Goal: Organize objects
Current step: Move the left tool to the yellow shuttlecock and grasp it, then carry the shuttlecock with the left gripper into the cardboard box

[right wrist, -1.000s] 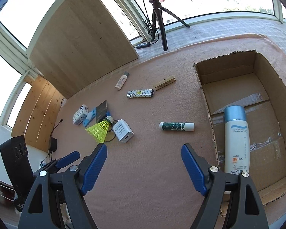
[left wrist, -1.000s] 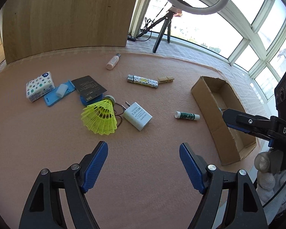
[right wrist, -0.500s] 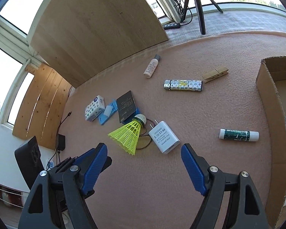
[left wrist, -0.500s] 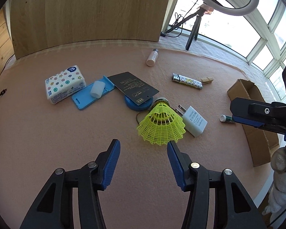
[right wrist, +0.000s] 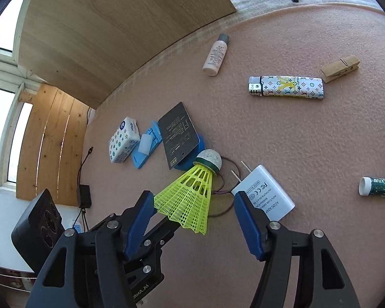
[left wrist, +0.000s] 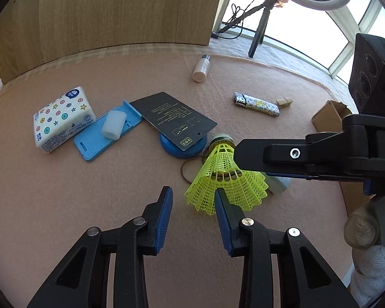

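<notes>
white charger (left wrist: 278, 185) mostly hidden, cardboard box (left wrist: 328, 115) partly hidden

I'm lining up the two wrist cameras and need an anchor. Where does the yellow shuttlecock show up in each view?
Left wrist: yellow shuttlecock right of centre, just past the left gripper, partly behind the right gripper's arm.
Right wrist: shuttlecock centre-low, between the right gripper fingers, nearer the left-hand one.
Shared landmark: the dark card on the blue disc, beside the shuttlecock's cork.
</notes>
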